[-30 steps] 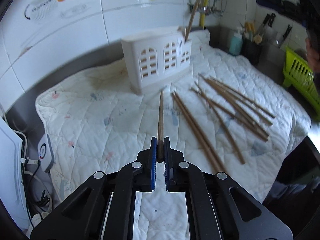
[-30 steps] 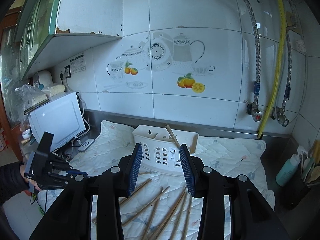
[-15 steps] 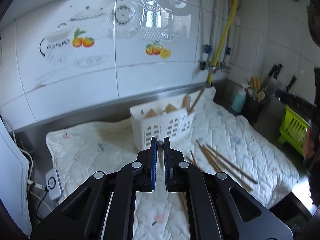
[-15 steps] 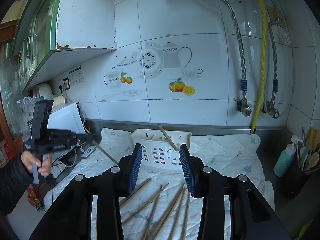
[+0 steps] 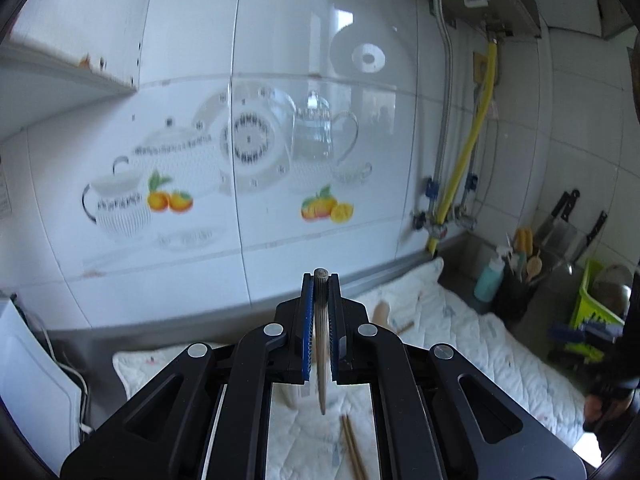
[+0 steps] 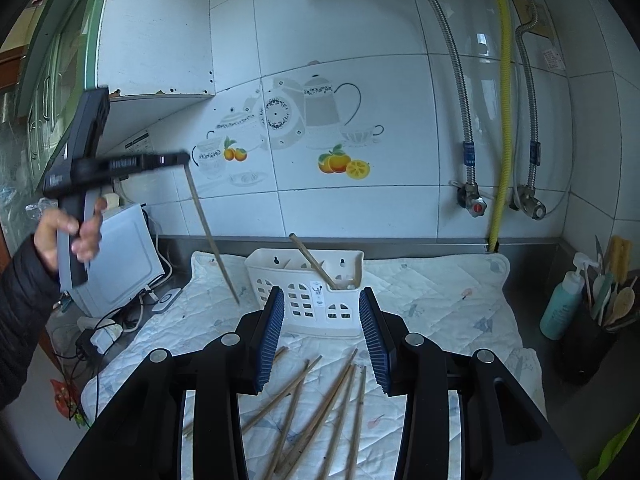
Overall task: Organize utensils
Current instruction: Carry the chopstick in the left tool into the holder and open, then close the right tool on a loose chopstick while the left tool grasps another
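The chopstick [image 5: 321,344] pinched in the left gripper [image 5: 321,332] looks like dull brown wood. Its fingers [image 5: 306,332] have ribbed blue pads on matt black plastic. Ahead of the right gripper [image 6: 322,334], the basket [image 6: 306,292] is smooth white plastic on a soft quilted cloth [image 6: 436,304]. Behind it, the wall tiles [image 6: 348,200] are shiny.

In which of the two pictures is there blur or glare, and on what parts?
Left wrist view: the wall tiles look soft and carry a bright window glare, while the left tongs and the chopstick they hold are sharp. Right wrist view: the wall and white basket are sharp; only the left tongs and hand are smeared by motion.
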`<state>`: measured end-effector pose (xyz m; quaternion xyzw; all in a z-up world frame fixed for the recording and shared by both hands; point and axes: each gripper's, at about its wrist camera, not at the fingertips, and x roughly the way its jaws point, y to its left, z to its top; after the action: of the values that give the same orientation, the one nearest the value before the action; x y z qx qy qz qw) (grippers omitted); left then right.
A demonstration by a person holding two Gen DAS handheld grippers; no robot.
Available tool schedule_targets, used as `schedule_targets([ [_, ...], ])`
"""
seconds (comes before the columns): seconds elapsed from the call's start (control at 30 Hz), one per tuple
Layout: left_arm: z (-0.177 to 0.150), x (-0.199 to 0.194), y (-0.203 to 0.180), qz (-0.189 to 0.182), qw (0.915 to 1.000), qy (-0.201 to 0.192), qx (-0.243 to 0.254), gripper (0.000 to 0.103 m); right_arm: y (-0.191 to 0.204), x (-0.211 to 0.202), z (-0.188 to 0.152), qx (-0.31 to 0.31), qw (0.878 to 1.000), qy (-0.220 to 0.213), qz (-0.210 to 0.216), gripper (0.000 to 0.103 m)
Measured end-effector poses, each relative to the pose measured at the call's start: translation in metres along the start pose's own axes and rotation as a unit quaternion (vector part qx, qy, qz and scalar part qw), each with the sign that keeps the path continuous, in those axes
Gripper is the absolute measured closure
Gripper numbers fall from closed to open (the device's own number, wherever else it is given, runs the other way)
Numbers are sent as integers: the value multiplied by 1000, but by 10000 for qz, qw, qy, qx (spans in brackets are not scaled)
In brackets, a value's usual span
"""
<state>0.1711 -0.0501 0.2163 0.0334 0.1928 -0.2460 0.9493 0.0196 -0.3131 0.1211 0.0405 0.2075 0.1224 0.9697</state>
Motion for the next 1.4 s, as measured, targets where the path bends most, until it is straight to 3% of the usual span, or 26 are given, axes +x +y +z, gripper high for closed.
schedule_targets([
  [0.27,47,24,1,480,9975,-513,-27,98,-15,11,-7,95,9999,93,-86,65],
  [0.5,28,63,7,506,9983,-175,-215,98,-26,24,-22,200,9992,295,-156,65],
  [0.7,8,70,9,529,9983,135,-185,97,-19,23,-40,115,9987,418,-270,65],
  [0.97,-16,28,-5,591,9979,250,73,89,-9,16,-92,-77,9949,894,-466,65],
  [1.03,-26,14,-8,686,9972,262,104,68,-7,16,-107,-95,9928,1042,-576,65],
  [1.07,-32,6,-11,752,9966,322,129,65,-6,17,-115,-160,9912,1114,-694,65],
  [1.27,-82,-37,-25,824,9948,587,153,60,-3,18,-154,-62,9866,1453,-742,65],
  [1.4,-119,-55,-40,1083,9902,826,315,58,-5,20,-171,92,9848,1587,-705,65],
])
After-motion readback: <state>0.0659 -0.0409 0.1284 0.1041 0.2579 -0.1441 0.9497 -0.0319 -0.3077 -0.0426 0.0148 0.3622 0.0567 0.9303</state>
